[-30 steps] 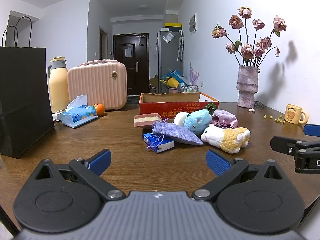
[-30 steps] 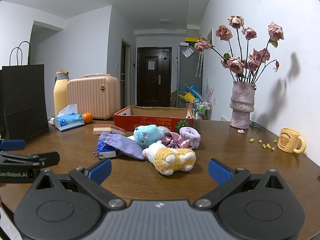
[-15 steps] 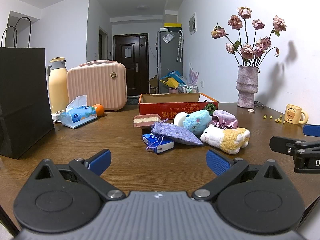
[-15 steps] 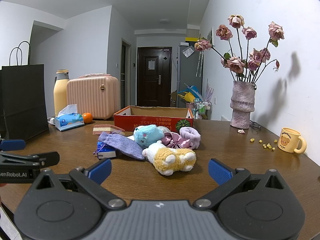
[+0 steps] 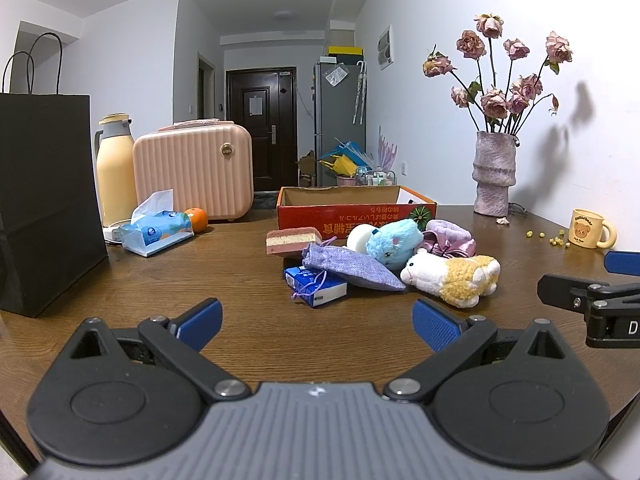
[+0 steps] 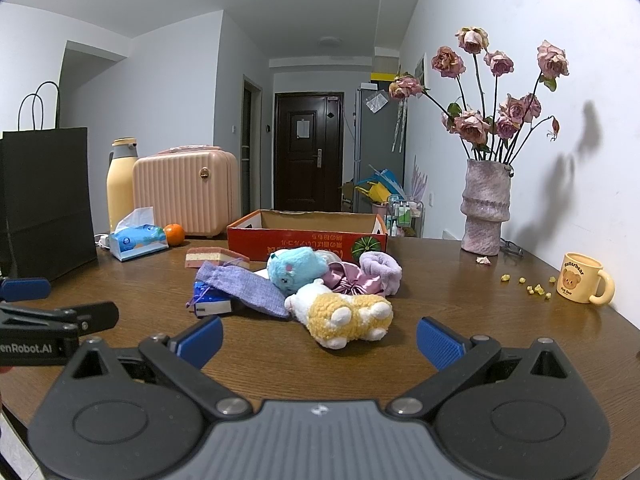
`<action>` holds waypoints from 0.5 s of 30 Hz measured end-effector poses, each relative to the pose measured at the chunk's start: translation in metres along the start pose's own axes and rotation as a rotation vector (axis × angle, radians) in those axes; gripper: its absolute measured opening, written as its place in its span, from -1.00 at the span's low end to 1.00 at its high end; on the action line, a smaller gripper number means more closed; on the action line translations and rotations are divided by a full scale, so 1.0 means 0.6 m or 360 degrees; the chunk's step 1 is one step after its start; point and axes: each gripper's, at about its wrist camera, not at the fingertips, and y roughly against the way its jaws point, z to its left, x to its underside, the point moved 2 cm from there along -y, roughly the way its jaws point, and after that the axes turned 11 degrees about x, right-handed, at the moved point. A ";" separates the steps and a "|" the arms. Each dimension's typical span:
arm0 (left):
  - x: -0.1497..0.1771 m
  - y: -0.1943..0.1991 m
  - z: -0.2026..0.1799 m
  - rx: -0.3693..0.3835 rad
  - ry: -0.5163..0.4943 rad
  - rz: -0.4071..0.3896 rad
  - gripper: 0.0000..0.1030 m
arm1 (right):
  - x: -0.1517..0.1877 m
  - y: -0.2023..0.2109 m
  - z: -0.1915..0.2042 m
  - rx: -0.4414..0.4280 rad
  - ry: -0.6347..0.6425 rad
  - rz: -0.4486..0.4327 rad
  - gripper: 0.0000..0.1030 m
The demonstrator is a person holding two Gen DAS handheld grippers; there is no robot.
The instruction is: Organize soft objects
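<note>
A heap of soft things lies mid-table in front of a red cardboard box [image 5: 352,216] [image 6: 308,236]: a white and yellow plush sheep [image 5: 452,276] [image 6: 344,312], a blue plush [image 5: 394,240] [image 6: 294,268], a lilac drawstring pouch [image 5: 348,266] [image 6: 240,286], a pink satin scrunchie [image 5: 452,242] [image 6: 354,278], a sponge cake slice [image 5: 294,238] [image 6: 216,256] and a blue tissue pack [image 5: 316,286] [image 6: 210,302]. My left gripper [image 5: 316,322] is open and empty, short of the heap. The right gripper [image 6: 318,340] is open too, just before the sheep.
A black paper bag [image 5: 44,200] stands at the left. Behind it are a yellow flask [image 5: 116,168], a pink case [image 5: 194,170], a tissue box [image 5: 156,232] and an orange [image 5: 198,218]. A vase of dried roses [image 5: 494,172] and a bear mug [image 5: 590,228] stand on the right.
</note>
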 end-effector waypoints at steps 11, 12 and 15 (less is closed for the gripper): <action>0.000 -0.001 -0.002 0.0001 0.0002 -0.0002 1.00 | 0.001 -0.002 -0.001 0.0000 -0.0001 0.0002 1.00; 0.000 -0.002 -0.003 0.0002 0.0003 -0.0003 1.00 | 0.001 -0.002 -0.001 0.0000 -0.0001 0.0002 1.00; 0.000 -0.004 -0.004 0.0004 0.0005 -0.0003 1.00 | -0.002 -0.003 -0.001 0.0000 -0.0001 0.0003 1.00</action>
